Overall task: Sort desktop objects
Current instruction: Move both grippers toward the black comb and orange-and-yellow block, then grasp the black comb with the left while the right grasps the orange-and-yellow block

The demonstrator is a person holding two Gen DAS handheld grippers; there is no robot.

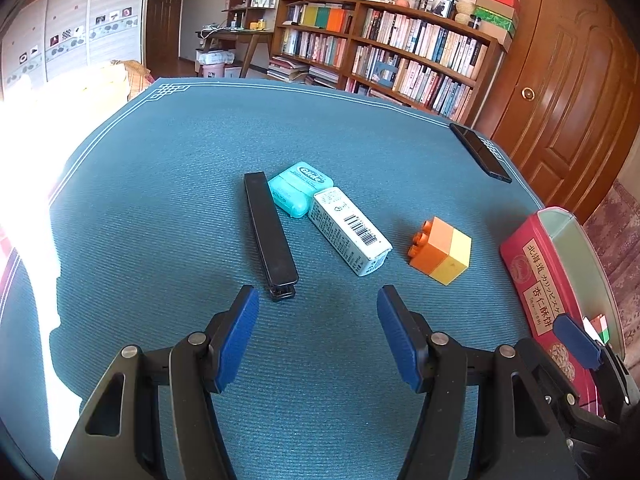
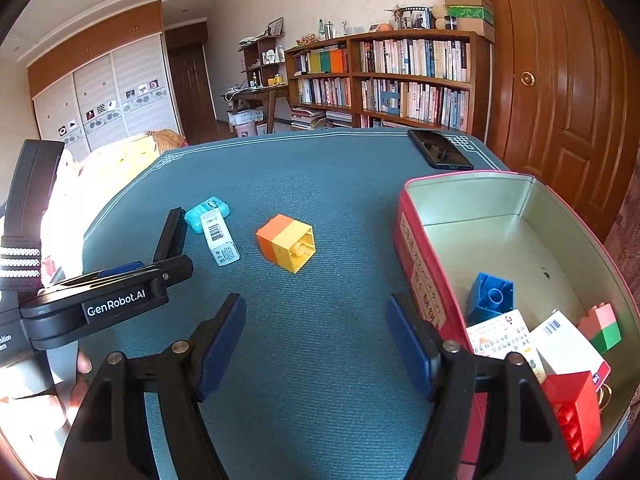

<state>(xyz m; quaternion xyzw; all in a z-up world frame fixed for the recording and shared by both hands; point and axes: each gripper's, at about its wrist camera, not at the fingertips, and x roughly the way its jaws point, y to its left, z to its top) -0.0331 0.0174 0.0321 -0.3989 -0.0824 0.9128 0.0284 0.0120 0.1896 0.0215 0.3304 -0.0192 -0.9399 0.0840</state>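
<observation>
Blue tabletop (image 2: 320,340), bookshelf behind. Both claws — left claw (image 1: 318,320), right claw (image 2: 316,332) — gape empty. Right: straddle the block (image 2: 286,242) squarely, then tin (image 2: 404,240).

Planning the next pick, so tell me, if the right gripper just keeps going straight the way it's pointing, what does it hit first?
Probably bare tablecloth, since the open right gripper tilts downward. The orange and yellow block is the first object ahead, slightly left of centre. Depth is hard to judge.
</observation>
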